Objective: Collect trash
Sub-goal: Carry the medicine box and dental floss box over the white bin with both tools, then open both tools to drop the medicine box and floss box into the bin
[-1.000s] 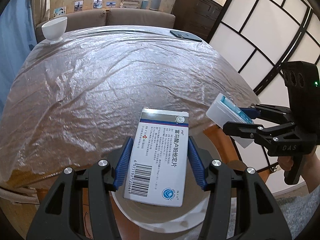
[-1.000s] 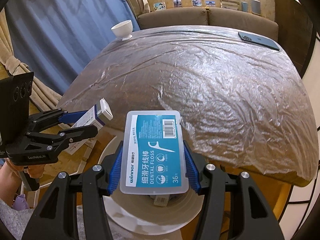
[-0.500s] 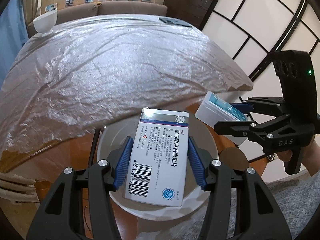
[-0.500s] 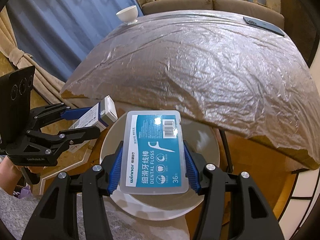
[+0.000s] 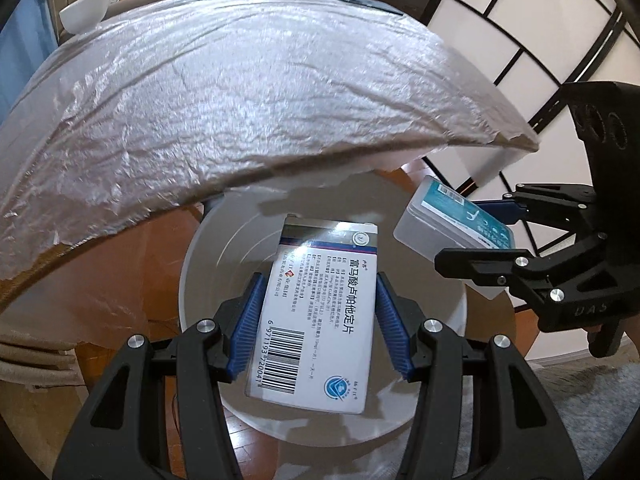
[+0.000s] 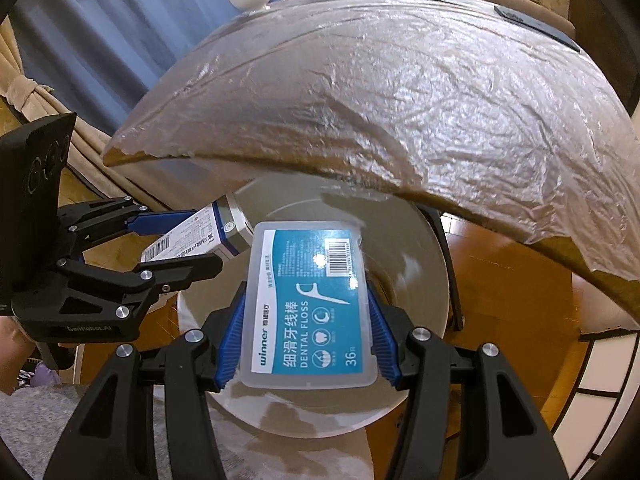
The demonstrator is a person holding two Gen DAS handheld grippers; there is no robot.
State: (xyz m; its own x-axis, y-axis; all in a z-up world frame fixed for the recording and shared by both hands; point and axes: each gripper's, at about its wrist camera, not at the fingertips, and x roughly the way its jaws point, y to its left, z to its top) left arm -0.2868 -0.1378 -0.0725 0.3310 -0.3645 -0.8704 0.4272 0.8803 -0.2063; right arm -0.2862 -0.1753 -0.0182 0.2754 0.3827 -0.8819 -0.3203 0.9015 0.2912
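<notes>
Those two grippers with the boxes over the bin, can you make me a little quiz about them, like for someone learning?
1. True or false: the left gripper is shut on the pill box.
2. What does the right gripper hold? A) a cup B) the floss box C) a phone
3. Fill in: both boxes hang over the white ____, beside the table.

Key: 1 true; 2 B; 3 bin.
</notes>
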